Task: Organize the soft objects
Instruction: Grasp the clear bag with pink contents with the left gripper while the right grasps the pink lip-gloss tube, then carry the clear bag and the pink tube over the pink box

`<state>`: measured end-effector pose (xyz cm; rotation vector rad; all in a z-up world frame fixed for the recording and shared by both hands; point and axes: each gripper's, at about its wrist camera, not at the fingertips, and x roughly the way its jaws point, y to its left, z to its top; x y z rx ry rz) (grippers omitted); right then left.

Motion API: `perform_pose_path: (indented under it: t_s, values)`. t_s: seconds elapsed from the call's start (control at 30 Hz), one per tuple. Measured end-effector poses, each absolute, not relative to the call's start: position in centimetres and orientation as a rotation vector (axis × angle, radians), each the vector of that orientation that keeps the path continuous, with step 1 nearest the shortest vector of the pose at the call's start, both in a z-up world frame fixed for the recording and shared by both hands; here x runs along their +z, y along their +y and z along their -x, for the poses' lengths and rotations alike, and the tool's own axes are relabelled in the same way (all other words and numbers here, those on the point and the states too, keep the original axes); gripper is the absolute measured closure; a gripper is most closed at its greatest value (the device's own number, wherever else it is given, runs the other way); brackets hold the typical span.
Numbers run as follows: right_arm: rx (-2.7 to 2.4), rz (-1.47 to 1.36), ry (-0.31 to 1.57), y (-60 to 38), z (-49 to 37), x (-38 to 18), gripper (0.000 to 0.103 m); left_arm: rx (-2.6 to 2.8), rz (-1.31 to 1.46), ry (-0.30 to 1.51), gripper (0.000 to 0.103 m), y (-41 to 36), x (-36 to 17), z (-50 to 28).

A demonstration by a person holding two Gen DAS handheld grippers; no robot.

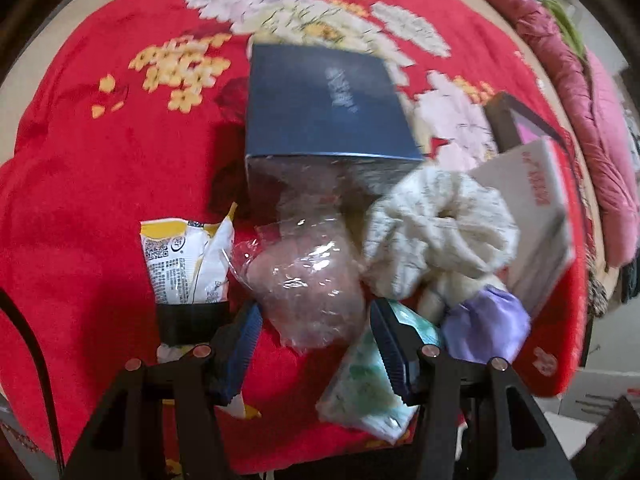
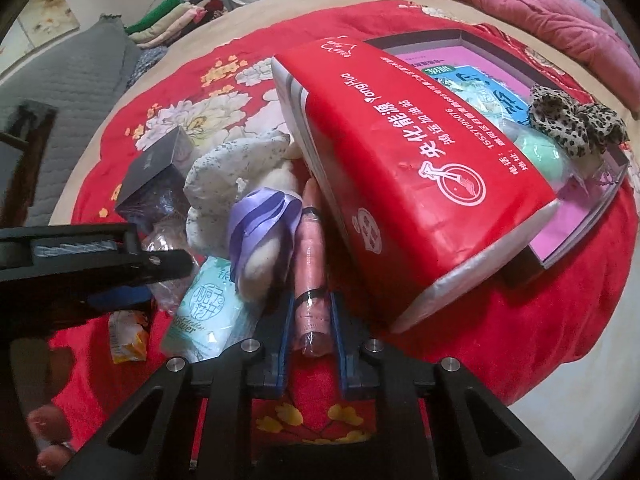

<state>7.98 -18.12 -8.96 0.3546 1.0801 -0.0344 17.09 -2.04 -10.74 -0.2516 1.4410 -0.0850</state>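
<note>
My right gripper (image 2: pixel 312 300) is shut on a pink roll (image 2: pixel 310 248) in clear wrap with black bands, lying beside a big red-and-white tissue pack (image 2: pixel 400 160). My left gripper (image 1: pixel 316 320) points down over the pile, jaws partly apart. A clear bag with something pink inside (image 1: pixel 308 280) lies between its fingertips; I cannot see the pads pressing it. Around the bag are a cream knitted cloth (image 1: pixel 436 236), a purple satin scrunchie (image 1: pixel 484 328), a green tissue packet (image 1: pixel 360 392) and a yellow-white snack packet (image 1: pixel 184 256).
A dark blue box (image 1: pixel 320 108) stands behind the pile on the red floral bedspread (image 1: pixel 100 200). A shallow pink-lined box (image 2: pixel 576 232) at the right holds a leopard-print scrunchie (image 2: pixel 572 124) and a green ball (image 2: pixel 536 148). A pink quilt (image 2: pixel 520 0) lies beyond.
</note>
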Motion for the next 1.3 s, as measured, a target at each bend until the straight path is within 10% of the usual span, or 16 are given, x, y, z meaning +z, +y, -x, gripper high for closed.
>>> perform_pose_path:
  t_s: [1.3]
  values:
    - [0.066, -0.347, 0.74, -23.7, -3.0, 5.2, 0.089, -0.272, 0.214, 1.149, 0.056, -4.0, 2.7, -10.1]
